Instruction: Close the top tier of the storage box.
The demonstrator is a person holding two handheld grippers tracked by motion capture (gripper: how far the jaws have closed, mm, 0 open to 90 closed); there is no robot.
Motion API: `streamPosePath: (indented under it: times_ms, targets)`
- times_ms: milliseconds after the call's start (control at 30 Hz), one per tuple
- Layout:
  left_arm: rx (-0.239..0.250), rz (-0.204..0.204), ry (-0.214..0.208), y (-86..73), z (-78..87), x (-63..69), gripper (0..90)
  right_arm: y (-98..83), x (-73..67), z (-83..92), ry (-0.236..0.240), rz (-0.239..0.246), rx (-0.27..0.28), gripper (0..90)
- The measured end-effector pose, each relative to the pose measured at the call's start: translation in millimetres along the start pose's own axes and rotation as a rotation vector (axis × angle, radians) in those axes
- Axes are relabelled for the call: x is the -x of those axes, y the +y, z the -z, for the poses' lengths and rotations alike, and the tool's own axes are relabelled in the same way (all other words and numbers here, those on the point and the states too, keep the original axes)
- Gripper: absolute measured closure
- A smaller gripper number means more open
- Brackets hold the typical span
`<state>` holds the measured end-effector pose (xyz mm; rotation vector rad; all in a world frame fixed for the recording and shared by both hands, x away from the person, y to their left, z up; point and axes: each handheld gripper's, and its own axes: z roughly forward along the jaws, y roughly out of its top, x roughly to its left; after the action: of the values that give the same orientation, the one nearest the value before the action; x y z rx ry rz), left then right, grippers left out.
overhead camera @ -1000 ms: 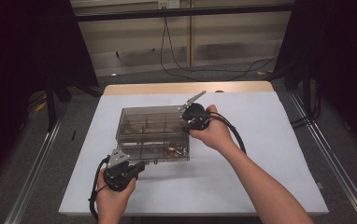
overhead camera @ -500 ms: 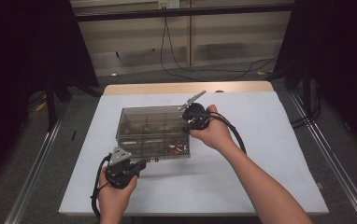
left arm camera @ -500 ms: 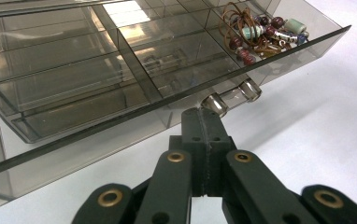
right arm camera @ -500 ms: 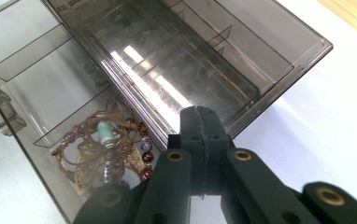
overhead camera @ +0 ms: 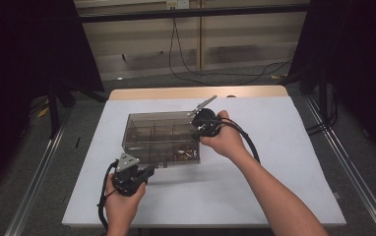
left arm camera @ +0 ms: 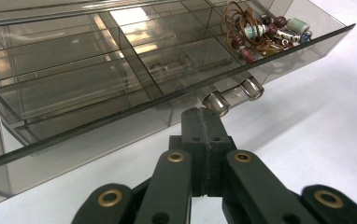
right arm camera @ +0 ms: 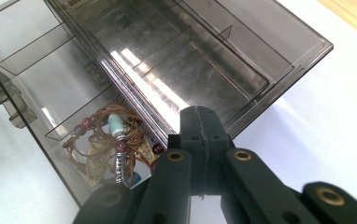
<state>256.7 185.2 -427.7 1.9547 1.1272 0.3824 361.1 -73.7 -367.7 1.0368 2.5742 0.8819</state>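
My left gripper [overhead camera: 144, 175] sits nearest me, at about 7 o'clock on the white table [overhead camera: 284, 172], my left hand [overhead camera: 122, 204] wrapped round its body. Its 2 jaws are pressed together with nothing between them. In the left gripper view [left arm camera: 203, 122] the joined tips stand just below the front lip of the smoky clear plastic box [left arm camera: 97, 70], right beside the clear cylindrical handle [left arm camera: 232, 95] under that lip; whether they touch it I cannot tell.

Farther out, near the middle of the table, the box [overhead camera: 159, 135] rests flat, its divided compartments mostly bare. In the compartment at its near right corner, about 5 o'clock within the box, lies a tangle of beaded cord jewellery [overhead camera: 183, 155]: brown cord, dark red beads and a pale green bead, seen clearly in the left gripper view [left arm camera: 260, 30] and the right gripper view [right arm camera: 113, 140].

At the box's far right corner, about 1 o'clock from the table's centre, my right hand [overhead camera: 225, 140] holds my right gripper [overhead camera: 201, 129]. Its 2 jaws are also pressed together and hold nothing. In the right gripper view [right arm camera: 200, 119] the joined tips lie against the box's upper edge [right arm camera: 242, 70], beside the jewellery compartment.
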Motion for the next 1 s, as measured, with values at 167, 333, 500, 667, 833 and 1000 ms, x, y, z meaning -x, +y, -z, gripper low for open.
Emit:
streamPosePath:
  times_ms: [167, 333, 500, 667, 833, 1000]
  targets:
    - [0.003, 0.003, 0.006, 0.8, -2.1, -0.9, 90.0, 0.1, -0.1, 0.0, 0.000, 0.001, -0.001, 90.0]
    - [0.006, 0.008, 0.009, 1.7, -3.5, -2.1, 90.0, 0.2, 0.0, 0.0, 0.000, 0.000, -0.002, 90.0]
    - [0.005, 0.008, 0.014, 3.1, -5.1, -1.7, 90.0, 0.1, -0.1, 0.3, 0.002, -0.010, -0.005, 90.0]
    - [0.008, 0.017, 0.016, 4.3, -7.5, -2.8, 90.0, 0.3, 0.0, 0.3, 0.001, -0.010, -0.007, 90.0]
    - [0.000, 0.013, 0.021, 4.6, -10.8, -3.0, 90.0, 0.4, -0.1, 0.5, 0.005, -0.024, -0.011, 90.0]
    - [0.000, 0.009, 0.028, 6.1, -12.8, -3.9, 90.0, 0.3, 0.2, 0.5, 0.006, -0.019, -0.009, 90.0]
